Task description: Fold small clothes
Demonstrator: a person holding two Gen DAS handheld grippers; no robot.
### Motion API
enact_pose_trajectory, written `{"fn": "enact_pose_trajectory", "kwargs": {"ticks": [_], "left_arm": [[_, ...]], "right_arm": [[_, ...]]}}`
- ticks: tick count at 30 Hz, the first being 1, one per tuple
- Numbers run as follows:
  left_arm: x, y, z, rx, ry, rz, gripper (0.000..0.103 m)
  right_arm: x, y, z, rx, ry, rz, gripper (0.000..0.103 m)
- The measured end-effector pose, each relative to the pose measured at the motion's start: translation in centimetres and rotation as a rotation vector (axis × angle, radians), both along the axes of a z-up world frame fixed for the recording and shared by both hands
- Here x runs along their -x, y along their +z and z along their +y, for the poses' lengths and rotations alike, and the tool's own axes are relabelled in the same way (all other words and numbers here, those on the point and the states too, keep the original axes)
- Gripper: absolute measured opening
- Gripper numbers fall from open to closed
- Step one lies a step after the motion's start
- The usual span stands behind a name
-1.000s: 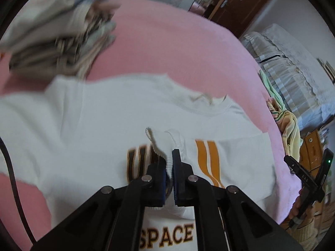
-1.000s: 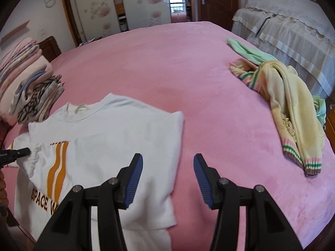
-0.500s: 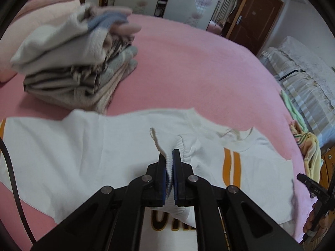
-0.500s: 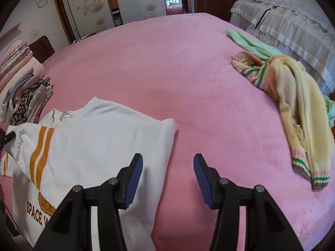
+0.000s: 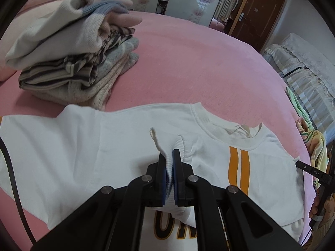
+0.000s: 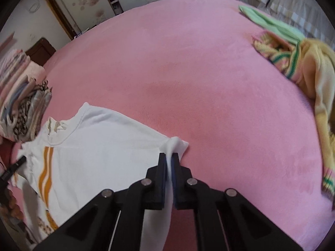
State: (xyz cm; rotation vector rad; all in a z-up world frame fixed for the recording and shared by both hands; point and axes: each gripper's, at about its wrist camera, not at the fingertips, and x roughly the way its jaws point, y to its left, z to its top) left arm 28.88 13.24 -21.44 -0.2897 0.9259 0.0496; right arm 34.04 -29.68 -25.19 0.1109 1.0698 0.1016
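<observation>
Both grippers pinch the shirt (image 5: 129, 144): left gripper (image 5: 169, 156) on a ribbed cuff, right gripper (image 6: 169, 159) just snapped closed on its edge (2 grips).

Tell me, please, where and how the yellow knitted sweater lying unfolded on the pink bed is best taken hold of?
Probably by the striped ribbed cuff of the yellow knitted sweater, coming from above: that sleeve lies stretched out flat toward the near edge of the pink bed, while the body is bunched against a green garment.
</observation>
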Motion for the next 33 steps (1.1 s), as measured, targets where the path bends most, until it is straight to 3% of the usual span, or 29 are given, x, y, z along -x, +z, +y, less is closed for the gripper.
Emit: {"fn": "enact_pose_trajectory", "kwargs": {"ticks": [3, 8, 13, 18, 21, 24, 25, 29, 33], "left_arm": [[-0.5, 0.0, -0.3, 0.010, 0.000, -0.009, 0.003], [-0.7, -1.1, -0.2, 0.015, 0.028, 0.028, 0.003], [-0.7, -1.5, 0.3, 0.023, 0.038, 0.036, 0.004], [-1.5, -2.3, -0.3, -0.013, 0.030, 0.082, 0.006], [-2.3, -3.4, 0.1, -0.022, 0.029, 0.156, 0.013], [-2.6, -3.8, 1.0, -0.004, 0.047, 0.213, 0.029], [-2.5, -3.6, 1.2, -0.001, 0.054, 0.223, 0.035], [-1.0, -1.8, 1.4, -0.062, 0.060, 0.203, 0.054], [0.6, 0.5, 1.0, -0.120, 0.055, 0.163, 0.055]], "right_arm": [[-0.1, 0.3, 0.3, 0.070, -0.011, -0.044, 0.004], [-0.4, -0.6, 0.2, 0.115, 0.010, -0.023, 0.004], [0.1, 0.1, 0.5, 0.158, 0.029, -0.084, 0.004], [-0.4, -0.8, 0.4, 0.188, 0.029, -0.077, 0.004], [-0.4, -1.4, 0.6, 0.211, 0.038, -0.063, 0.004], [-0.2, -0.9, 0.8, 0.237, 0.036, -0.053, 0.006], [0.0, -0.4, 0.7, 0.252, 0.031, -0.051, 0.012], [1.9, 2.2, 0.2, 0.269, 0.015, -0.093, 0.028], [5.0, 4.5, 0.4, 0.207, 0.047, -0.124, 0.028]]}}
